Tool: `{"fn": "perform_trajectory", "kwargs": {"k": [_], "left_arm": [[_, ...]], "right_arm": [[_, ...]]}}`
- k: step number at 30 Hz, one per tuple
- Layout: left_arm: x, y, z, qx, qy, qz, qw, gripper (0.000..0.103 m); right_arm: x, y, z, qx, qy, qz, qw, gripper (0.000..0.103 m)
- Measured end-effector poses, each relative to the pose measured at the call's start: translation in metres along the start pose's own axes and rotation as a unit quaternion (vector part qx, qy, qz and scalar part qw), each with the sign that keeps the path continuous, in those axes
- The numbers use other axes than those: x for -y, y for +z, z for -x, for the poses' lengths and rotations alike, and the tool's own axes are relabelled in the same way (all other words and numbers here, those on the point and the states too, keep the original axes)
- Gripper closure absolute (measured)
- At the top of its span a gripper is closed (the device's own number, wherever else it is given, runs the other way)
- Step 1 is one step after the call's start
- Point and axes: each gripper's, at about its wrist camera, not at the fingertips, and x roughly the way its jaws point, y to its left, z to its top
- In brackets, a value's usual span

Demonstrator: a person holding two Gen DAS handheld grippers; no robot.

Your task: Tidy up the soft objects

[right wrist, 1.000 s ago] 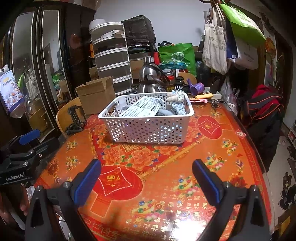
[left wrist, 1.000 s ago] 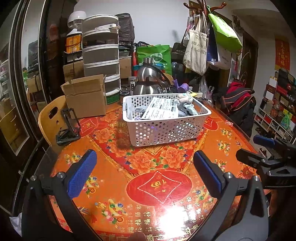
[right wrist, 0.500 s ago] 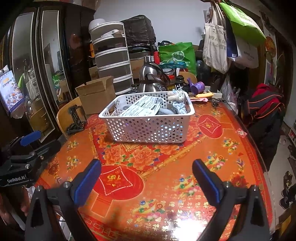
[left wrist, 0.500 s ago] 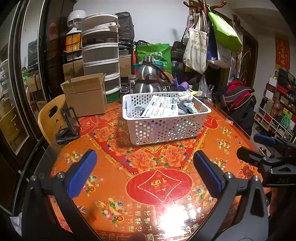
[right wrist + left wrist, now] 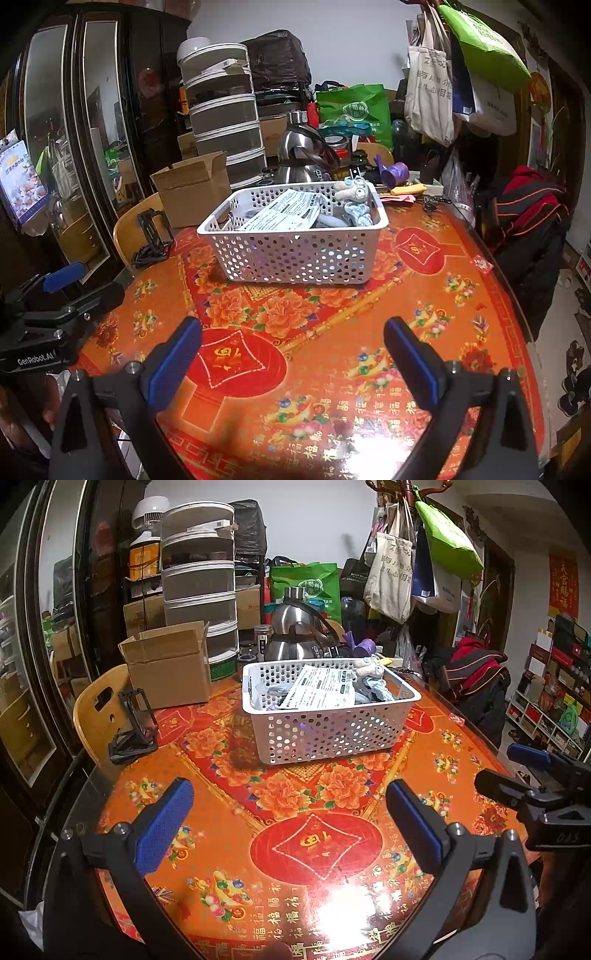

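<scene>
Hovering level over table (image 5: 332,849), left tool (image 5: 288,823), right tool (image 5: 291,354), both spread wide

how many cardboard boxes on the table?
1 on the table: an open box at the far left, beside the white basket. More boxes sit off the table behind it, against the cabinet; others may be hidden in the clutter.

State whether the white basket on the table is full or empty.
Partly full: the white basket holds a printed sheet and soft items, some rising above its rim.
</scene>
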Motion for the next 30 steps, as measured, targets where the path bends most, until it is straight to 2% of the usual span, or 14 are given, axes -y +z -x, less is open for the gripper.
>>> {"fn": "perform_trajectory", "kwargs": {"k": [30], "left_arm": [[-0.0004, -0.0021, 0.0013, -0.001, -0.001, 0.0, 1.0, 0.0]], "right_arm": [[0.0001, -0.0012, 0.0023, -0.001, 0.0, 0.0, 1.0, 0.004]]}}
